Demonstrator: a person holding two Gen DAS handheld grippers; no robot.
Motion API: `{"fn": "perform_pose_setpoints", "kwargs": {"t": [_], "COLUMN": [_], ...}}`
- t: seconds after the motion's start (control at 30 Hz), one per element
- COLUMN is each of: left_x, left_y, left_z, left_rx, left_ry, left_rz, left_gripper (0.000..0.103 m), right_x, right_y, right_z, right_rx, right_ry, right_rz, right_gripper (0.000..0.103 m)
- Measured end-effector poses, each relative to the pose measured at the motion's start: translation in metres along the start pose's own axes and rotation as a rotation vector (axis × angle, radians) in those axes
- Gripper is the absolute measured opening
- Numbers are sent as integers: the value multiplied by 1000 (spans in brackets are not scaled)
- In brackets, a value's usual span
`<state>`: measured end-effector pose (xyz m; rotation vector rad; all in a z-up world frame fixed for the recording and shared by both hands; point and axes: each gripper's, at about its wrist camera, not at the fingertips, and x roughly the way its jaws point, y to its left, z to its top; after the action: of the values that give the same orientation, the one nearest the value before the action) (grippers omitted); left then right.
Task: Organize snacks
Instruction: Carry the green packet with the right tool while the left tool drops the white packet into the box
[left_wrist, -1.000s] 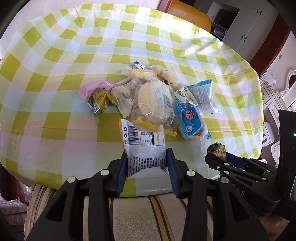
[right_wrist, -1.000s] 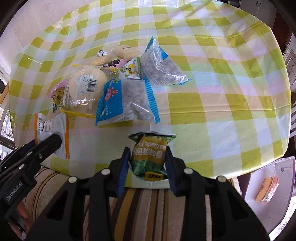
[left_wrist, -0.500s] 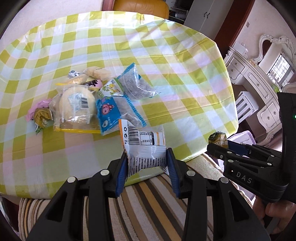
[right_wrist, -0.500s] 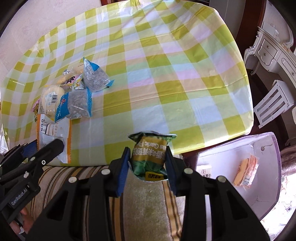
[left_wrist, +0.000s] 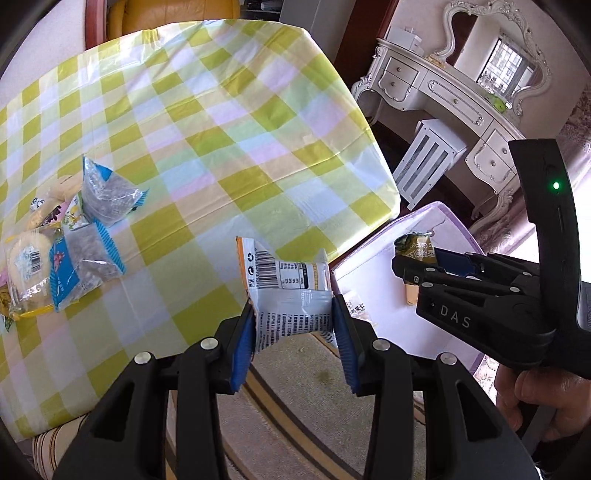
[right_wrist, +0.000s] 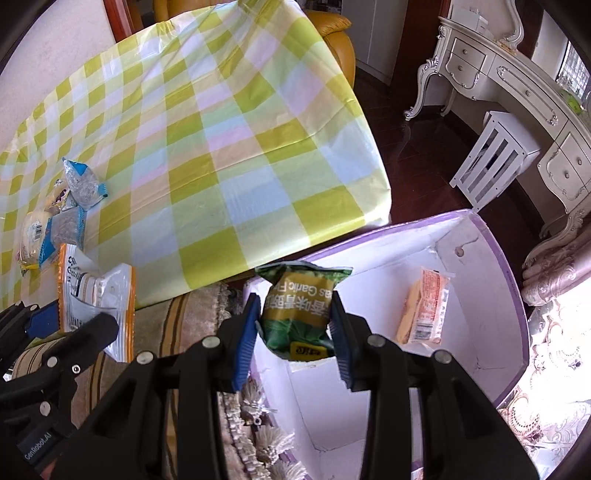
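**Both packets heading for the box**

Left wrist: your left hand-held gripper (left_wrist: 293, 328) clamps the white-orange packet (left_wrist: 286, 291) near the bench (left_wrist: 240, 147) edge.

Right wrist: your right hand-held gripper (right_wrist: 295, 325) pinches the green packet (right_wrist: 299, 306) over the white box (right_wrist: 480, 236); lower it, then release.

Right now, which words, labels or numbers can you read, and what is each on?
"as Garlic F", cut off: green snack bag.
"DAS": right gripper body.
"GenRobot.AI": left gripper body.
White-and-orange packet: barcode and print too small.
Orange packet in box: unreadable.
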<state>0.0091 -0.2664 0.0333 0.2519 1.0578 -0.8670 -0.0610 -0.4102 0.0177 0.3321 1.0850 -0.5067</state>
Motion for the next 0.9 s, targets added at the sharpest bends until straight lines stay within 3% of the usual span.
{"fn": "perform_pose_setpoints", "kwargs": {"t": [0.33, 0.73, 0.8, 0.87, 0.9], "left_x": [32, 65, 67, 68, 68], "left_y": [-55, -94, -97, -98, -98], "left_z": [12, 13, 13, 14, 14], "left_rx": [125, 233, 242, 241, 239], "left_ry": [70, 171, 176, 180, 178], "left_rz": [-33, -76, -82, -84, -88], "left_gripper": [39, 41, 46, 65, 69], "right_x": [18, 38, 39, 41, 42], "right_y": [-67, -104, -105, -105, -106], "right_z": [-16, -28, -29, -30, -30], "right_rx": [113, 192, 197, 196, 196], "right_ry": [34, 78, 82, 88, 90], "right_rz": [-66, -81, -84, -90, -94], "right_gripper": [37, 39, 41, 45, 48]}}
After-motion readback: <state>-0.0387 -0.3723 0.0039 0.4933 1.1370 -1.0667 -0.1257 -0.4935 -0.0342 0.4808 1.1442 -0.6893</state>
